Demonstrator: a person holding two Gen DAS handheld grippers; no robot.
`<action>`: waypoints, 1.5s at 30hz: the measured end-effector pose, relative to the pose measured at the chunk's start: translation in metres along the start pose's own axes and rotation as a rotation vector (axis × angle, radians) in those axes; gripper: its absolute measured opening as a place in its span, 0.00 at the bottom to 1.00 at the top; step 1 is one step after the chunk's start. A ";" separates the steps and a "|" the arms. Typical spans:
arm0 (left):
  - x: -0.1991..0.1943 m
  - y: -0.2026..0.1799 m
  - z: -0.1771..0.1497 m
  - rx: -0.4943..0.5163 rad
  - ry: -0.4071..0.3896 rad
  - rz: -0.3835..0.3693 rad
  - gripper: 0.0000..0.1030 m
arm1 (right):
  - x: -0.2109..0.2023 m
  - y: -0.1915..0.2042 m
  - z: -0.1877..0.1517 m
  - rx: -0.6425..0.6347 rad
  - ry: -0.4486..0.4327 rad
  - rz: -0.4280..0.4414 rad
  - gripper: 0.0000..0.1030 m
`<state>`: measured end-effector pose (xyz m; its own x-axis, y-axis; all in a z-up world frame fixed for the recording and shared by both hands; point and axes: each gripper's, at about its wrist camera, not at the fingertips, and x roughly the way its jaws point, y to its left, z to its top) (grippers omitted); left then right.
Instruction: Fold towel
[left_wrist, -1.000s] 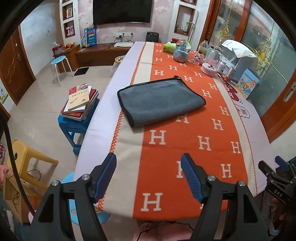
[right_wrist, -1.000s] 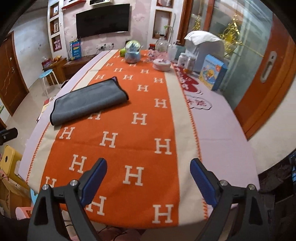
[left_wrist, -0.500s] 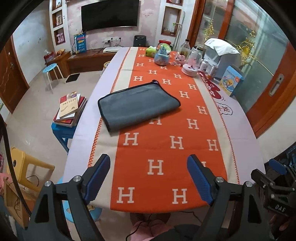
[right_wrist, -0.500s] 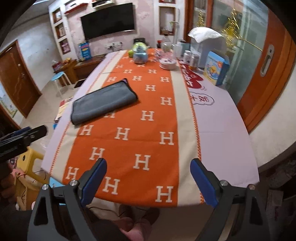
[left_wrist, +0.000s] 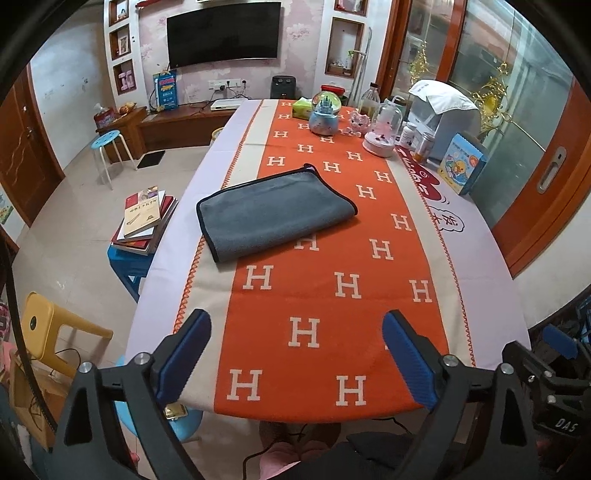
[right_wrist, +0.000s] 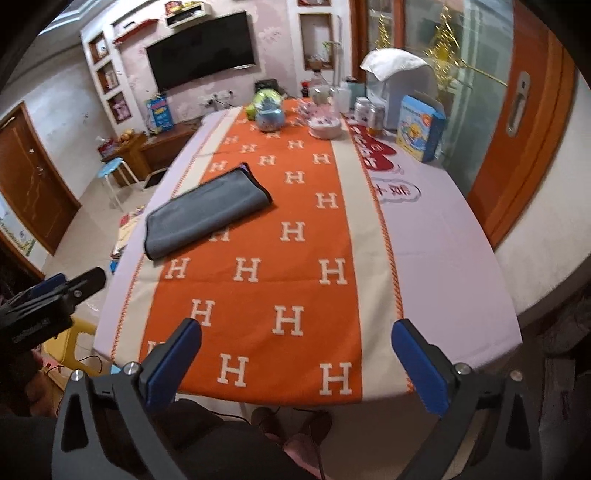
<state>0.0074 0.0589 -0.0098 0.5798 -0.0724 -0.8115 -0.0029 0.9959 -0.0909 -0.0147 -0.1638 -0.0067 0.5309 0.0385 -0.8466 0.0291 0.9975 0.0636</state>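
Note:
A grey towel (left_wrist: 273, 212) with dark trim lies folded flat on the left middle of the table; it also shows in the right wrist view (right_wrist: 205, 216). My left gripper (left_wrist: 297, 354) is open and empty, held back above the table's near edge, well short of the towel. My right gripper (right_wrist: 295, 362) is open and empty, also over the near edge, to the right of the left one. The left gripper shows at the left edge of the right wrist view (right_wrist: 55, 295).
The long table (left_wrist: 476, 258) has an orange H-pattern runner (left_wrist: 332, 295). At its far end stand a snow globe (left_wrist: 324, 112), jars, bottles and a blue box (left_wrist: 461, 168). A blue stool with stacked books (left_wrist: 146, 218) and a yellow stool (left_wrist: 51, 328) stand left of the table.
Both grippers have pulled back and up from the table, so the towel looks farther away. The towel has not moved. Both grippers stay open.

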 end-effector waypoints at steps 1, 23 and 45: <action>0.000 -0.001 0.000 0.002 -0.001 -0.001 0.92 | 0.002 0.000 -0.001 0.006 0.011 0.002 1.00; 0.010 -0.010 -0.001 0.048 0.030 -0.006 0.99 | 0.013 -0.002 -0.002 0.036 0.053 -0.014 1.00; 0.021 -0.016 0.007 0.084 0.049 0.052 0.99 | 0.018 -0.001 0.001 0.028 0.065 -0.015 1.00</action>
<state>0.0254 0.0419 -0.0219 0.5403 -0.0209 -0.8412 0.0374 0.9993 -0.0008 -0.0039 -0.1640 -0.0217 0.4745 0.0281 -0.8798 0.0610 0.9960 0.0647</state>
